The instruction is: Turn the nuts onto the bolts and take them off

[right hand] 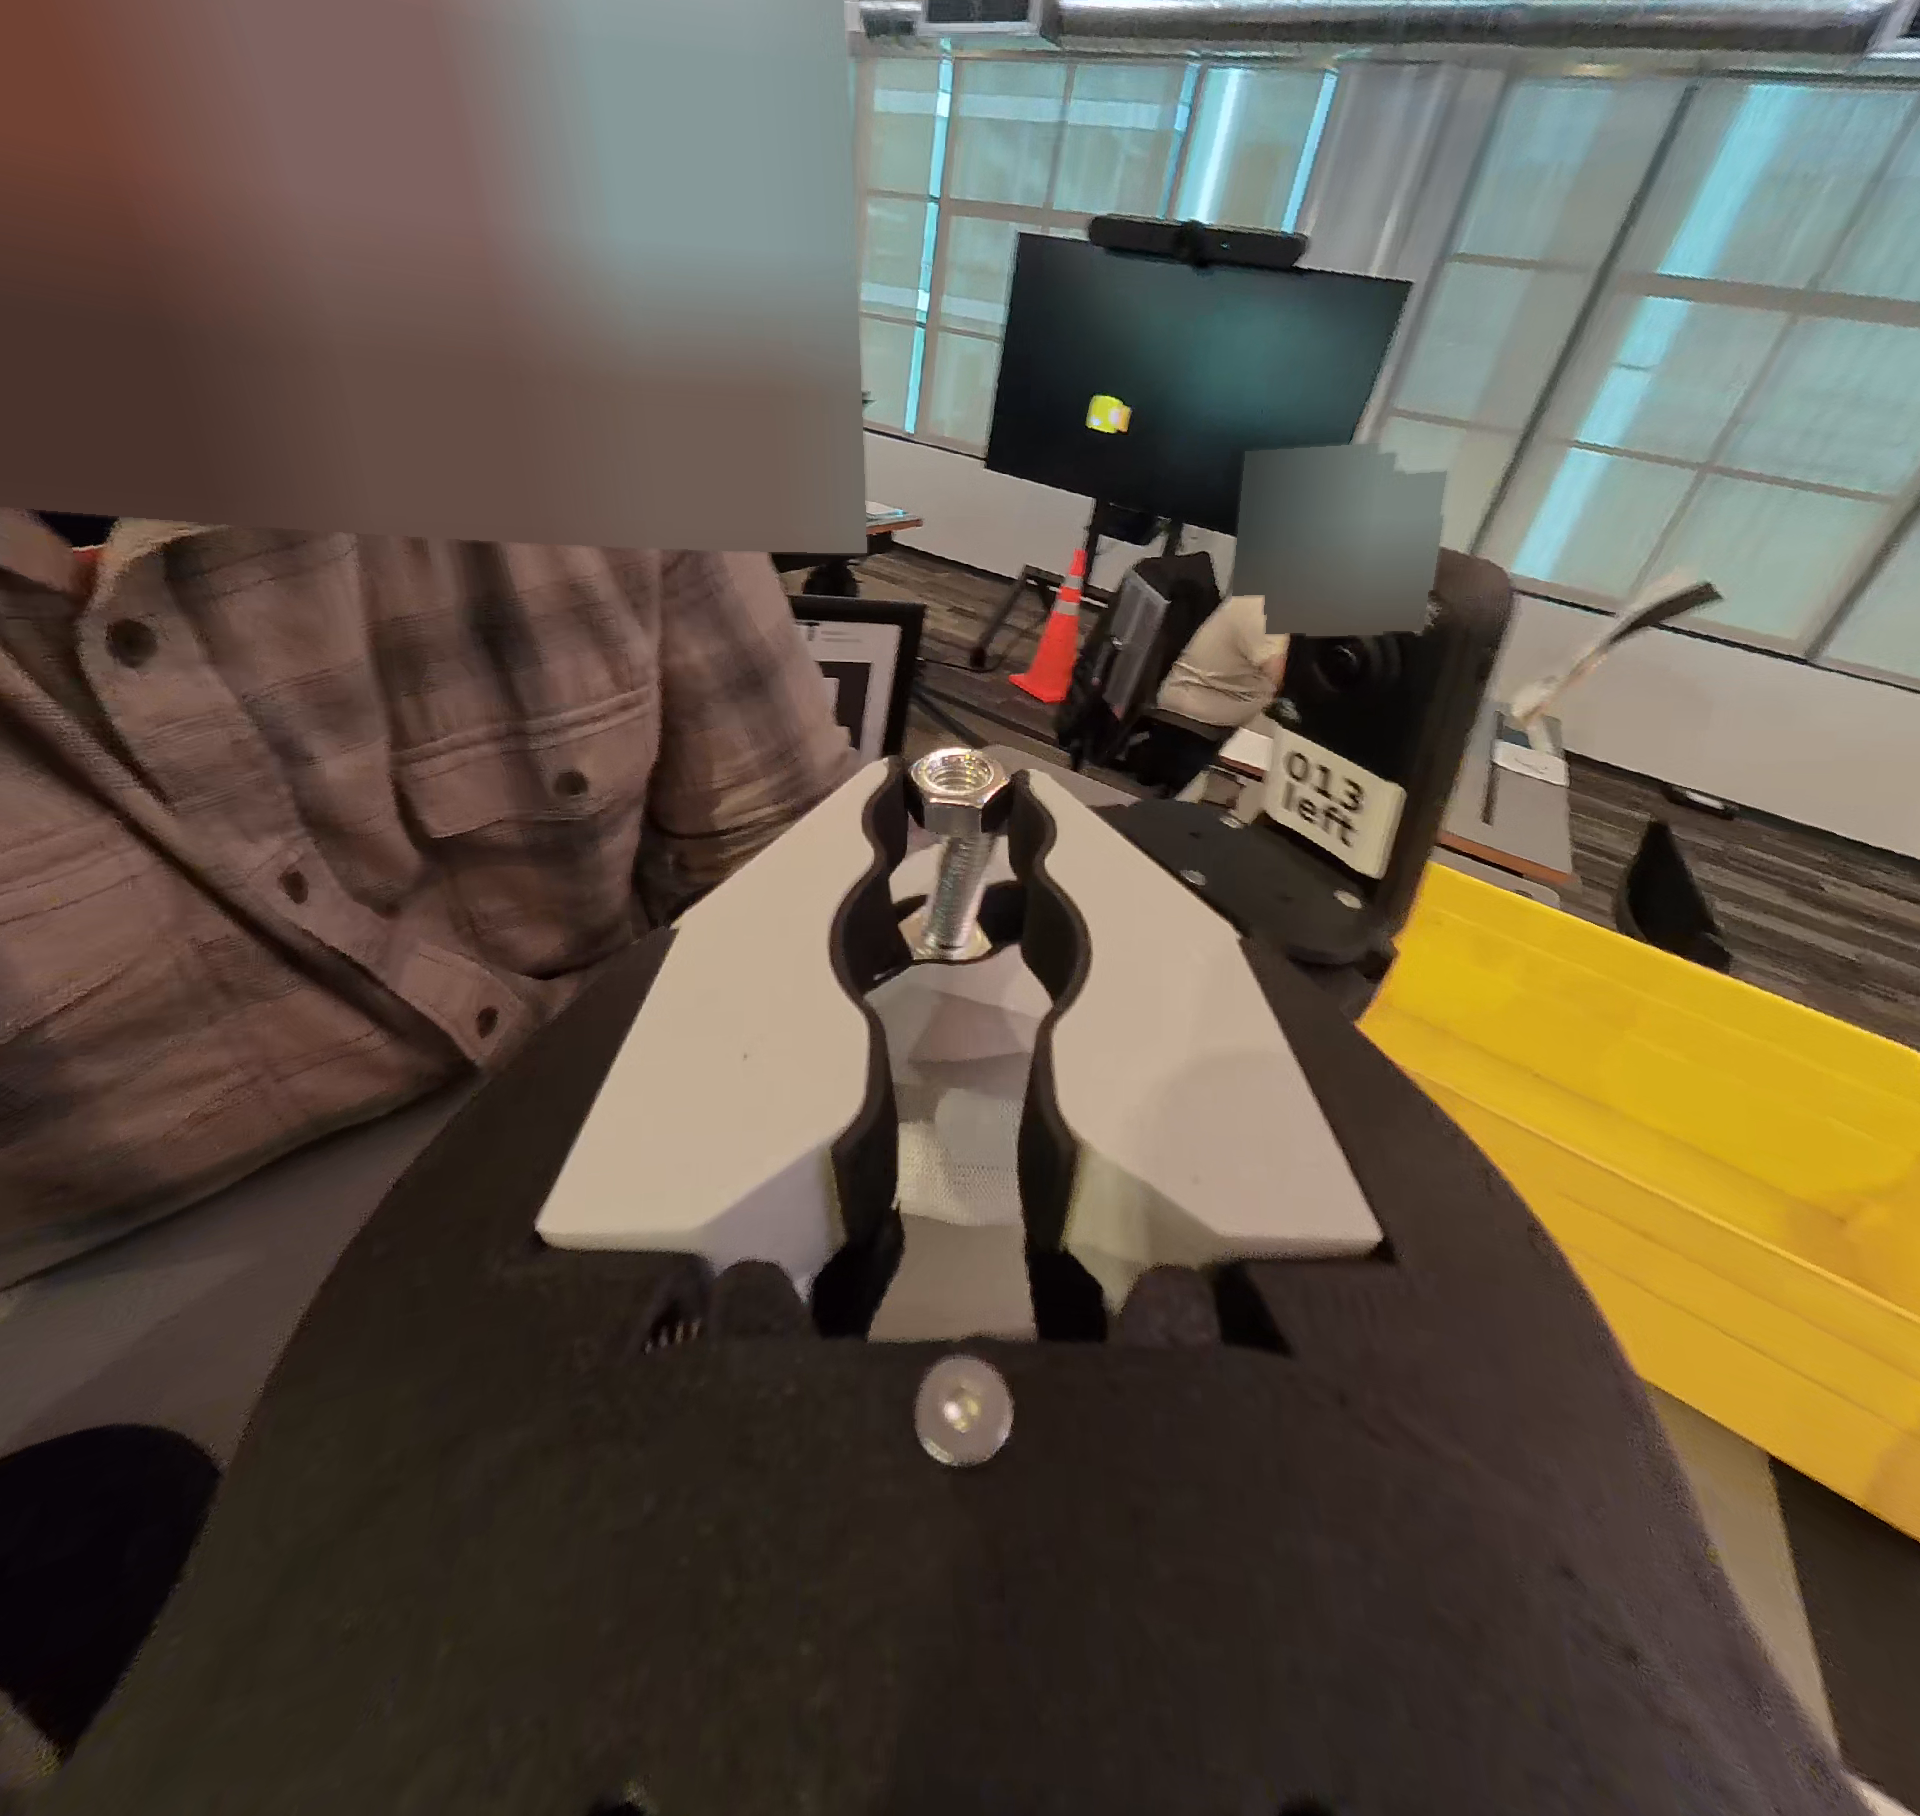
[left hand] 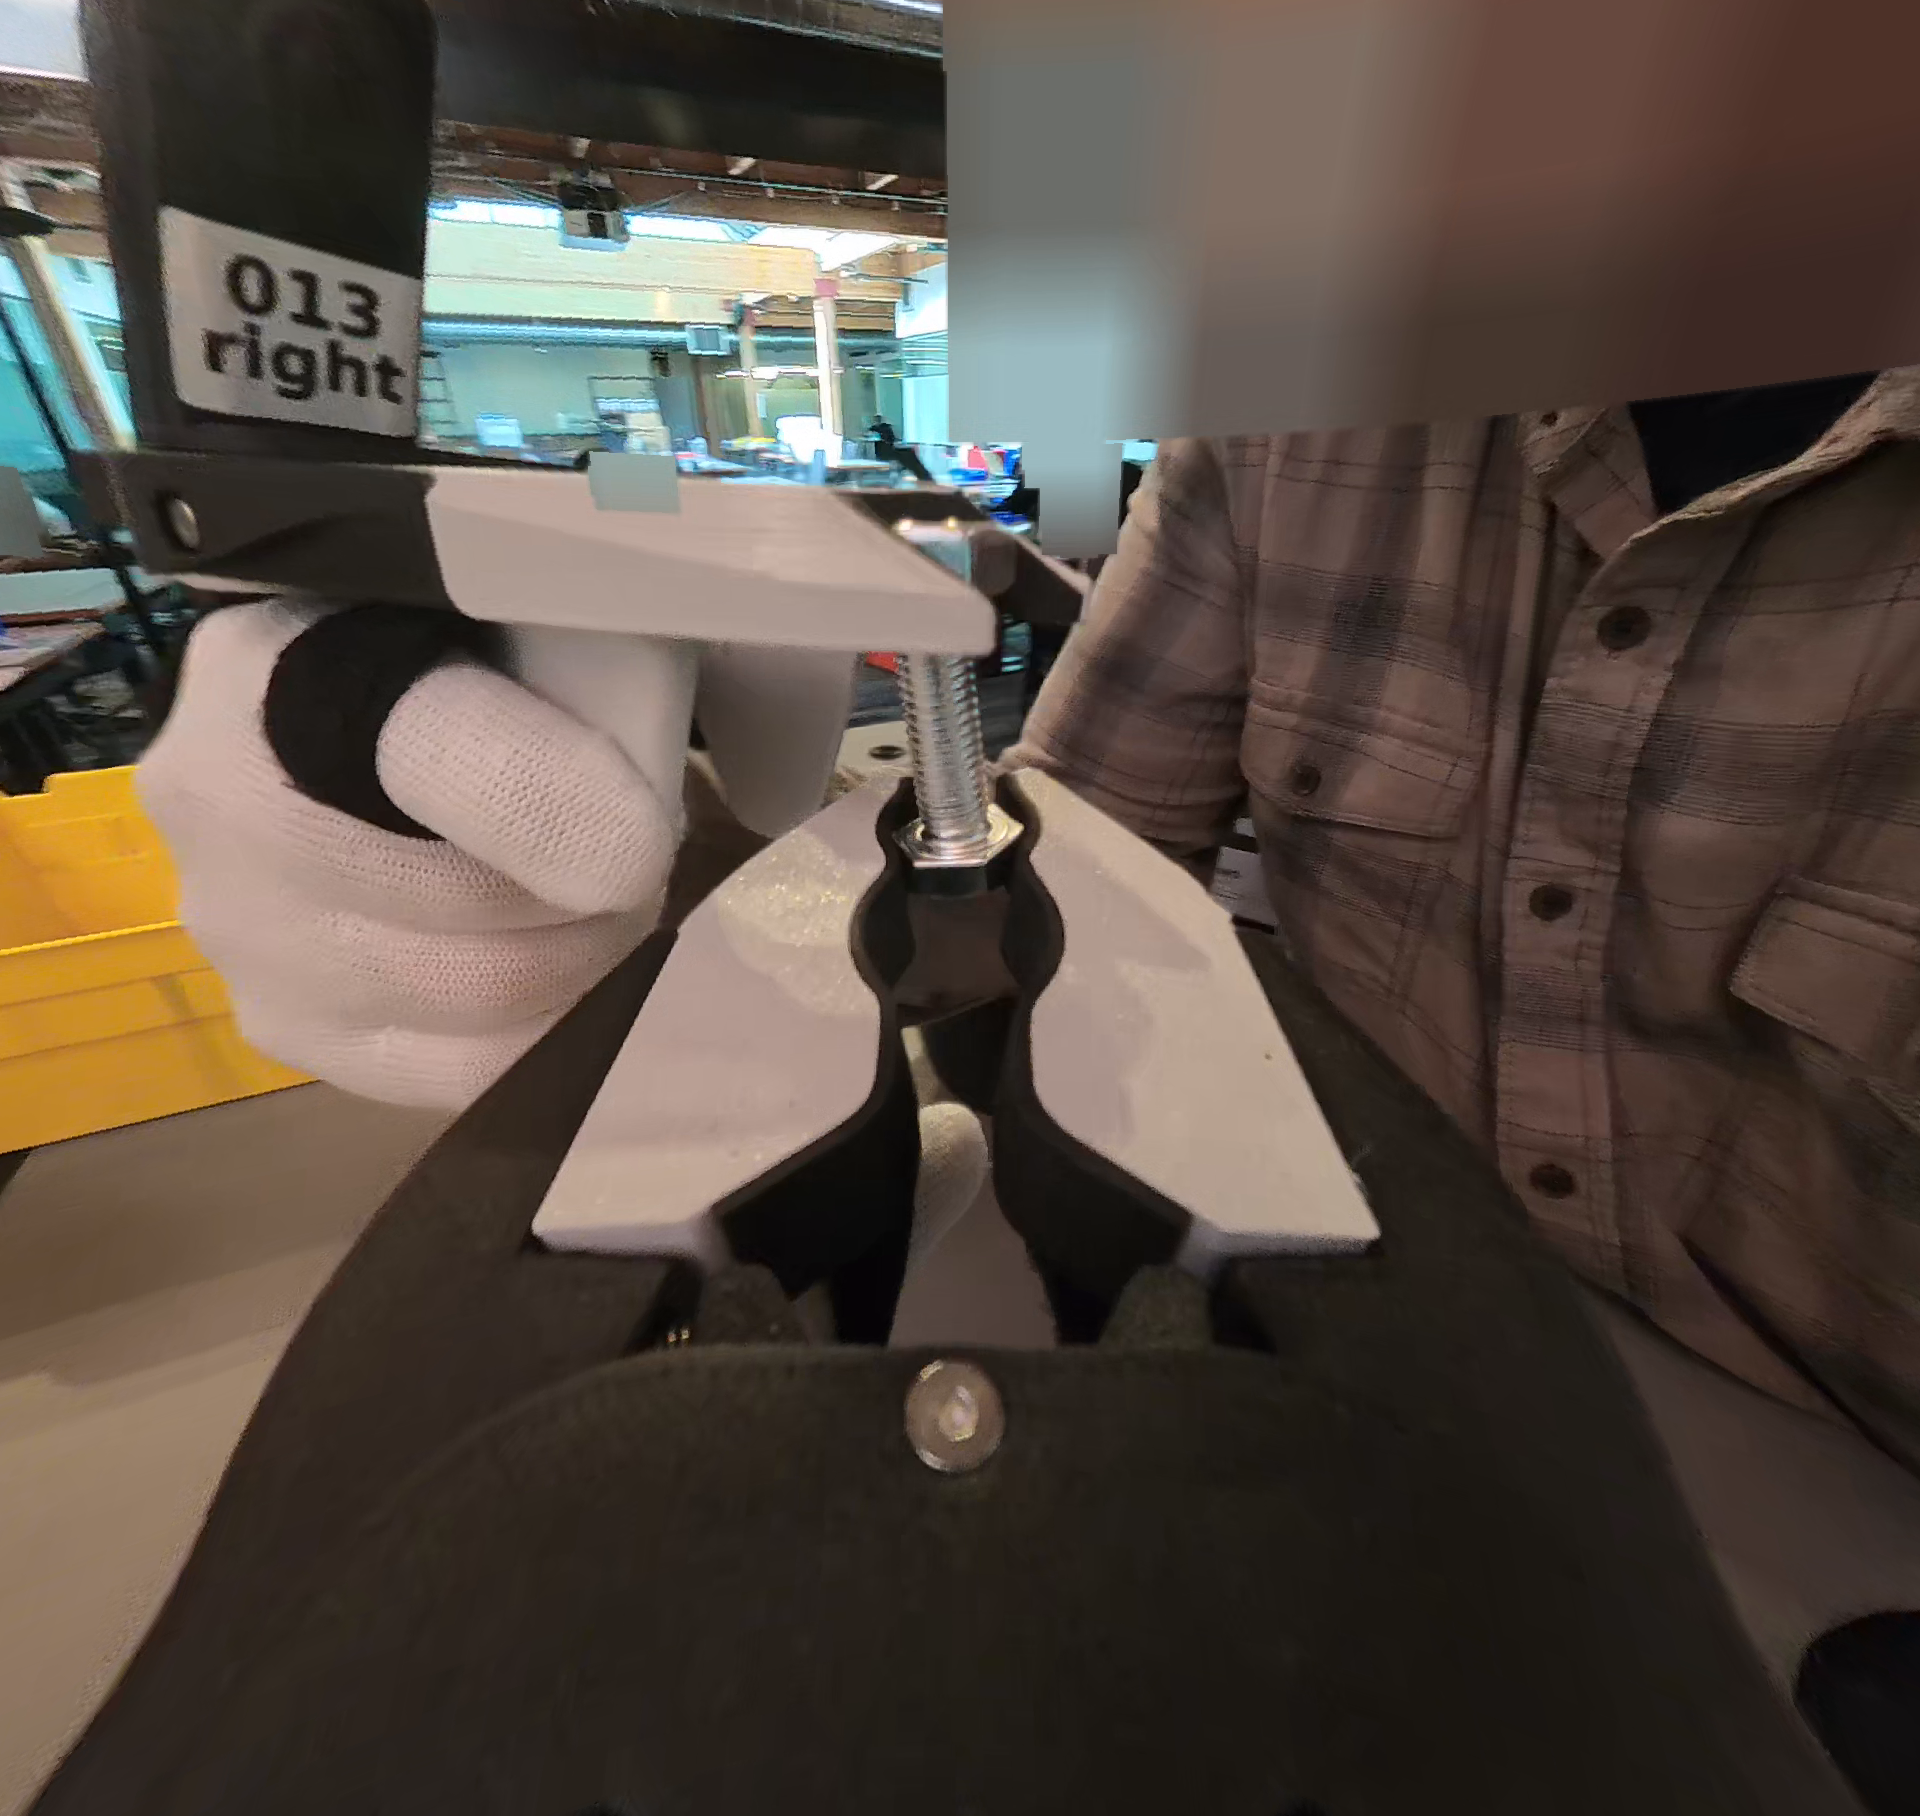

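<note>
Silver hexagonal steel nut [left hand: 951, 839] pinched in the left gripper [left hand: 951, 857], threaded zinc bolt [right hand: 948, 896] clamped at its hex end between the right gripper [right hand: 954, 802] tips, so twisting threads them.

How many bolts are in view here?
1. The bolt stands upright between the grippers: the left gripper clamps its lower end, the right gripper grips the nut at its top. Others may be hidden in the yellow bin.
</note>
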A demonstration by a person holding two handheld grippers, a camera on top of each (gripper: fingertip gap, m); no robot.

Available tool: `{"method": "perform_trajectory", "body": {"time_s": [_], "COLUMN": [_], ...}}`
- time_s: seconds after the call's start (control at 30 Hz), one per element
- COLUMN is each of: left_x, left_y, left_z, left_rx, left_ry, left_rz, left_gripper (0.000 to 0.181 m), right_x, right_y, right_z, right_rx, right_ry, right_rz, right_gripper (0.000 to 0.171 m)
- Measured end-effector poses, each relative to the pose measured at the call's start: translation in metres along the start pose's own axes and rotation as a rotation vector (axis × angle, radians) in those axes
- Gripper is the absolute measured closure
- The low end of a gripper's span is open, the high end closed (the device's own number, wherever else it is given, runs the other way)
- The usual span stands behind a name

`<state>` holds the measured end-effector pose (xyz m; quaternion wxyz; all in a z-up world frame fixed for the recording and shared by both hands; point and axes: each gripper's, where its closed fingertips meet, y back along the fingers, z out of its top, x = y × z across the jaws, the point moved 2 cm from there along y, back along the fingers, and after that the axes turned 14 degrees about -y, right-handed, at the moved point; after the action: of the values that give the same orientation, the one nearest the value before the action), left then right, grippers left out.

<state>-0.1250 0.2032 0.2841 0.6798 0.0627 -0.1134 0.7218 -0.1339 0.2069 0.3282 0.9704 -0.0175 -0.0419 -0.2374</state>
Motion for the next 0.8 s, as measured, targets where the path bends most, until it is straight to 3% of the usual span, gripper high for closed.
{"method": "perform_trajectory", "body": {"time_s": [0.2, 0.3, 0.4, 0.5, 0.6, 0.8], "left_x": [-0.015, -0.008, 0.002, 0.008, 0.011, 0.033], "left_y": [-0.011, -0.005, 0.005, 0.014, 0.016, 0.018], "left_z": [0.000, 0.000, 0.000, 0.003, -0.002, -0.011], "left_rx": [-0.035, -0.029, 0.000, -0.011, 0.036, 0.127], "left_ry": [0.034, 0.026, 0.008, 0.000, -0.011, -0.052], "left_rz": [-0.119, -0.066, 0.010, 0.058, 0.089, 0.248], "left_gripper": [0.166, 0.166, 0.167, 0.167, 0.167, 0.167], "right_x": [0.016, 0.003, -0.023, -0.049, -0.042, 0.035], "right_y": [0.001, 0.008, 0.037, 0.109, 0.199, 0.348], "right_z": [0.010, 0.023, 0.040, 0.045, 0.008, -0.106], "right_rx": [-0.083, -0.129, -0.134, -0.091, 0.220, 0.561], "right_ry": [-0.012, 0.029, 0.076, 0.020, -0.062, -0.488], "right_rz": [0.140, 0.004, -0.320, -0.752, -1.165, -1.571], "right_gripper": [0.154, 0.154, 0.154, 0.154, 0.154, 0.154]}}
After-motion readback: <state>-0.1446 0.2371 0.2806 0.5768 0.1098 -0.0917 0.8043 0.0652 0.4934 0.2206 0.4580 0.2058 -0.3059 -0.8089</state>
